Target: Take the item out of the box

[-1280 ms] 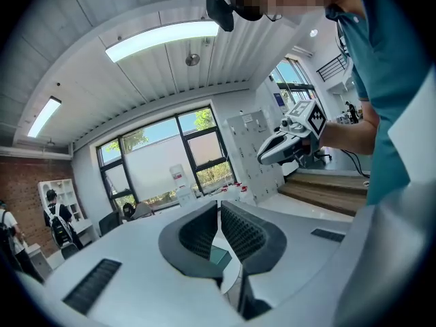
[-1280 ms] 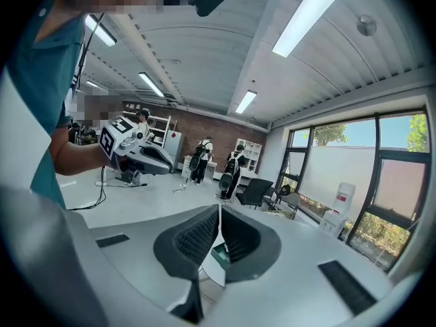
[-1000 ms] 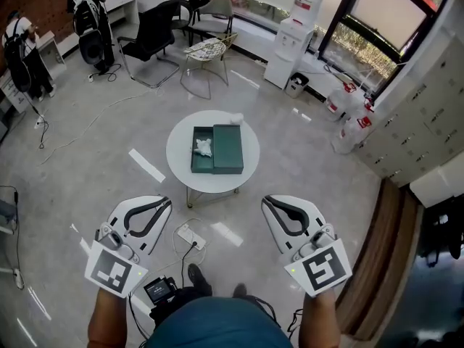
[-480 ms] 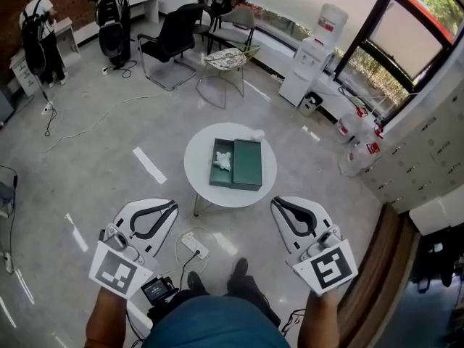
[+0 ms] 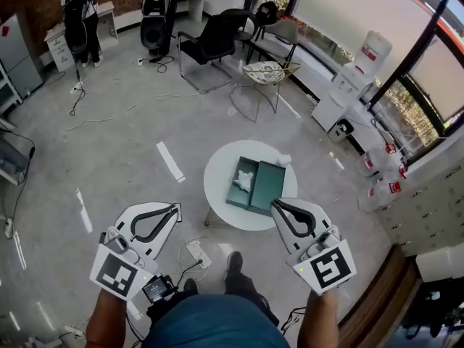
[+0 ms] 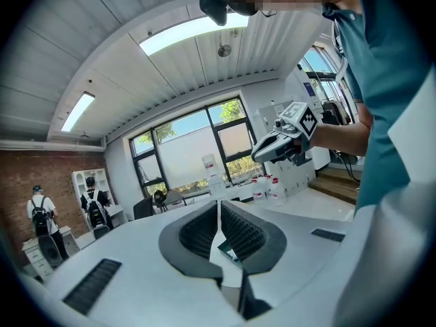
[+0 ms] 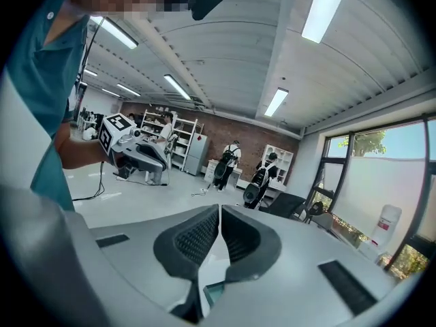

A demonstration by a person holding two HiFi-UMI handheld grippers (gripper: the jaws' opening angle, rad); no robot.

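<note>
Two jaw pairs together, empty: left gripper (image 5: 172,209), right gripper (image 5: 276,204); round table (image 5: 217,185) nearer than a second ago.
Green box (image 5: 234,197) open there (lid (image 5: 270,188) alongside), white item (image 5: 245,181) inside.

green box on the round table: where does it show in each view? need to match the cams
Head view: green box lies open on the round table, just right of centre.
Left gripper view: green sliver low in the gap under the jaws, probably the box.
Right gripper view: green patch at bottom centre, probably the box.
Shared landmark: water dispenser.
</note>
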